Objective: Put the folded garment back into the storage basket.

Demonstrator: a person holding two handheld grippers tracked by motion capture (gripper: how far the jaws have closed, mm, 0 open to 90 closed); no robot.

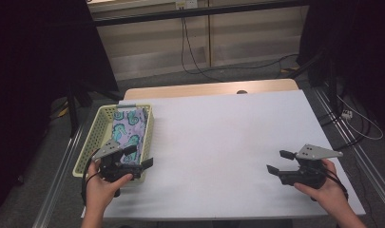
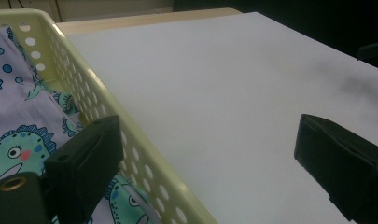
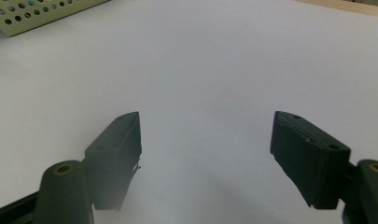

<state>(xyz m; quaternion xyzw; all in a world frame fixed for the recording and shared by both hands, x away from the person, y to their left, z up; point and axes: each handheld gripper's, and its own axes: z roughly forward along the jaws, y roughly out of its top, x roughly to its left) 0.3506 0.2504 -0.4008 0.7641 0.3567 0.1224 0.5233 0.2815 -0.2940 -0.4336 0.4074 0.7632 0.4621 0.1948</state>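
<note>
At the lower left of the high view, the left gripper is held over the near right corner of a pale yellow perforated basket, its jaws spread wide apart with nothing between them. A folded cloth printed with seahorses lies inside the basket. At the lower right, the right gripper is seen above the bare white surface, jaws likewise parted and empty, well apart from the basket.

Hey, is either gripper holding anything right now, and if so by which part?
Nothing is held. The left gripper is open, straddling the basket wall; the right gripper is open over the table.
</note>
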